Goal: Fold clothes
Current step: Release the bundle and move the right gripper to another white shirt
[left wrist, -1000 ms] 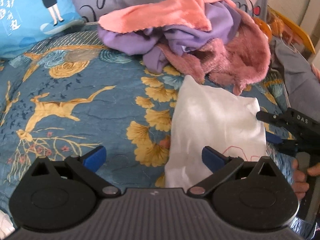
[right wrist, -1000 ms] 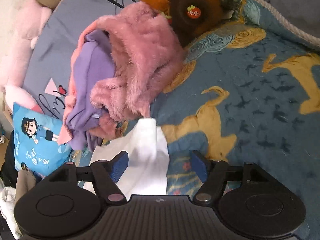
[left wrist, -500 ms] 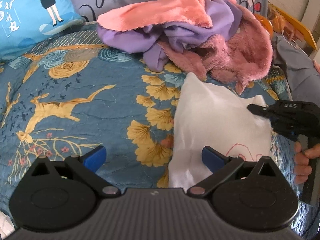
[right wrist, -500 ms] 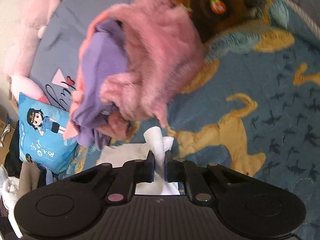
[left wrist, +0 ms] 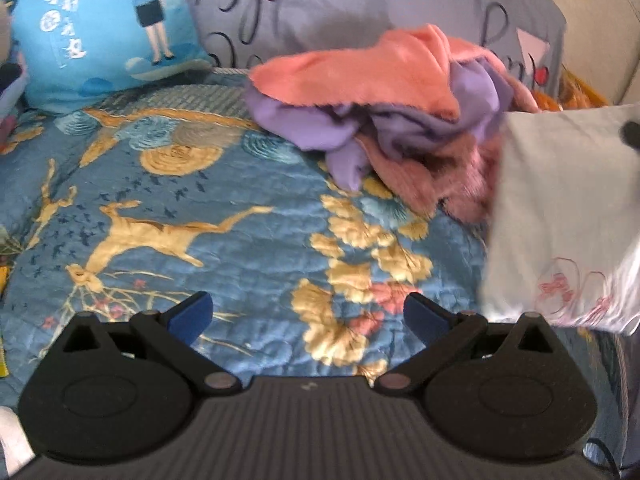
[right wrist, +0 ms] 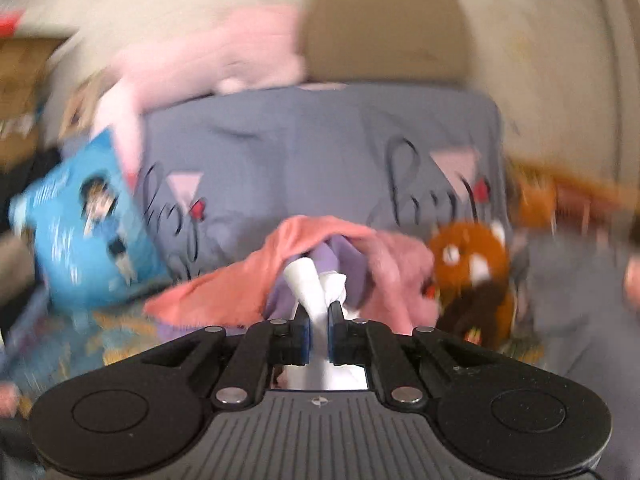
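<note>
Here, in the left wrist view, the left gripper hangs low in the frame with its blue-tipped tongs wide apart and nothing between them — only the blue quilt with its gold deer lies beneath. The white garment fills the right edge of the frame, hanging in a sheet with a pink embroidered motif near its lower hem. A heap of pink and purple clothes sits at upper centre, against the grey pillow.

In the right wrist view, blurred by motion, the right gripper is clamped on a bunched corner of the white garment at lower centre, the cloth poking up past the tips.

To do this step well, I judge the free tongs should take the opposite top corner — not the middle — so the garment hangs flat. Keep it clear of the heap, which could snag it.
</note>
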{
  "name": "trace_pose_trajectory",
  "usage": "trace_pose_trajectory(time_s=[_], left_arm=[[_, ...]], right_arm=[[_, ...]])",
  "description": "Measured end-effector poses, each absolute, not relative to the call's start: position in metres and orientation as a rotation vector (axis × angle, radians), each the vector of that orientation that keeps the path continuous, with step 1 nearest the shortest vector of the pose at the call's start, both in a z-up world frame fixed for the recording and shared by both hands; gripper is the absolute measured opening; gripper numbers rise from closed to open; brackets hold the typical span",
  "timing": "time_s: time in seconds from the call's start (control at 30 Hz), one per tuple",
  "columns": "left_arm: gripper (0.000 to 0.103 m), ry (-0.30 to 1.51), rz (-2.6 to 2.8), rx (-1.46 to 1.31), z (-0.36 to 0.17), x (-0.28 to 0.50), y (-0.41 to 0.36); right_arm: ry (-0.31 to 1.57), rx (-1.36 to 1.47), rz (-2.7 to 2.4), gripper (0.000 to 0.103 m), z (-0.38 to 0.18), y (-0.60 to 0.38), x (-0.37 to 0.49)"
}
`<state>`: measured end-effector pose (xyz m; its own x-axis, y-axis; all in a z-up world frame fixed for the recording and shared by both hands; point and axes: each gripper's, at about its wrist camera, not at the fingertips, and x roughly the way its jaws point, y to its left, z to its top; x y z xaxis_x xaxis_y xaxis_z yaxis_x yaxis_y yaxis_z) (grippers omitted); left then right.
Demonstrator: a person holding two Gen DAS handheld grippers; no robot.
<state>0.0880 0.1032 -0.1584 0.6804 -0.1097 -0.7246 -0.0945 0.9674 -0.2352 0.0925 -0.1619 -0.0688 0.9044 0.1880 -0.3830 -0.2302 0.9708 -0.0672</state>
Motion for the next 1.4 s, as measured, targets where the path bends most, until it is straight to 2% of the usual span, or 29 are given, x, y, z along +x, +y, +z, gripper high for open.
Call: trace_pose_trajectory(time_s=[0.07,0.17,0.3,0.47,0.67,0.73,0.87,0.93,1.0,1.13,1.33,1.4], left_arm=[[0.103,0.807,0.031,-0.291,-0.155,0.086,0.113],[0.103,0.782,0.120,-0.343,-0.150,0.079,0.133],[0.103,0.727,0.261,-0.396,-0.141,0.066,0.162],[0.103,0.665,0.355,-0.331,-0.130,0.054,0.174],[0.103,0.706,0.288,-0.219,-0.133,0.058,0.151],[0.103,0.715,0.263,-0.186,-0.135,0.058,0.141],[0.103,0.735,0.222,-0.167,-0.137,0.054,0.133],[0.103,0.748,0.203,-0.164,-0.139,0.051,0.130],[0.103,0.777,0.174,-0.166,-0.142,0.049,0.128],[0.103,0.864,0.081,-0.137,-0.153,0.044,0.114],[0.102,0.967,0.018,0.027,-0.172,0.043,0.081],[0.090,0.993,-0.005,0.026,-0.177,0.043,0.079]], right_arm=[[0.353,-0.238,0.230,0.009,-0.065,-0.142,0.080],[0.405,-0.319,0.364,0.009,-0.106,-0.100,0.045],[0.496,-0.332,0.500,0.009,-0.156,-0.058,0.003],[0.538,-0.359,0.555,0.009,-0.179,-0.031,-0.016],[0.595,-0.481,0.733,0.015,-0.188,-0.018,-0.033],[0.607,-0.474,0.808,0.013,-0.184,-0.024,-0.042],[0.539,-0.464,0.765,0.015,-0.161,-0.053,-0.059],[0.496,-0.494,0.694,0.027,-0.152,-0.069,-0.067],[0.465,-0.572,0.603,0.030,-0.153,-0.086,-0.074],[0.511,-0.645,0.535,0.026,-0.170,-0.111,-0.076],[0.505,-0.679,0.501,0.026,-0.181,-0.108,-0.070],[0.510,-0.703,0.457,0.026,-0.186,-0.105,-0.068]])
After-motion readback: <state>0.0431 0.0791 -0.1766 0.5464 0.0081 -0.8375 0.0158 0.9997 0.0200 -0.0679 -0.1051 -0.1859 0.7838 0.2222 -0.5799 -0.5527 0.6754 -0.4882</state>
